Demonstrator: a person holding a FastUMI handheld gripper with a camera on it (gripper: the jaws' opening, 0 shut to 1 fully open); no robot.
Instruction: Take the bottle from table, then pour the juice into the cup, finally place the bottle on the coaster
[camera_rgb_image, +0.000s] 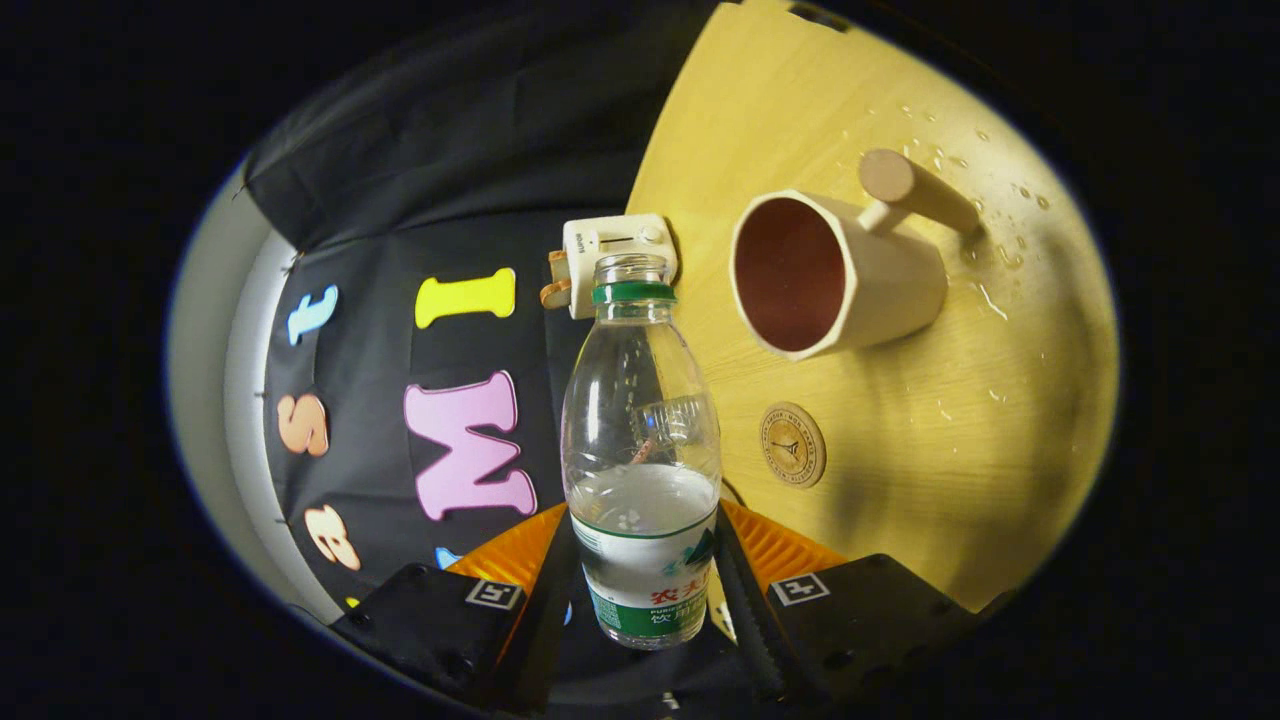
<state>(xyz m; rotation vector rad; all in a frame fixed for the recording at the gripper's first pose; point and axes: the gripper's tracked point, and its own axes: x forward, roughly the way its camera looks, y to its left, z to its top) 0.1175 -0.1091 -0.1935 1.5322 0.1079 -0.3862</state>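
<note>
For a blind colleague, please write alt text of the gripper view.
The claw grips an uncapped, part-full bottle between its fingers, tilted over a wooden table. Beyond stand an empty cup and a round coaster.

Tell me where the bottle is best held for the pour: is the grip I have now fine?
Yes, likely fine. The gripper is shut on the bottle, with its fingers pressing either side of the labelled lower body, where the walls run straight and round. That leaves the open, capless neck free to tip toward the cup. Gripping higher, where the shoulder tapers, would probably slip.
</note>
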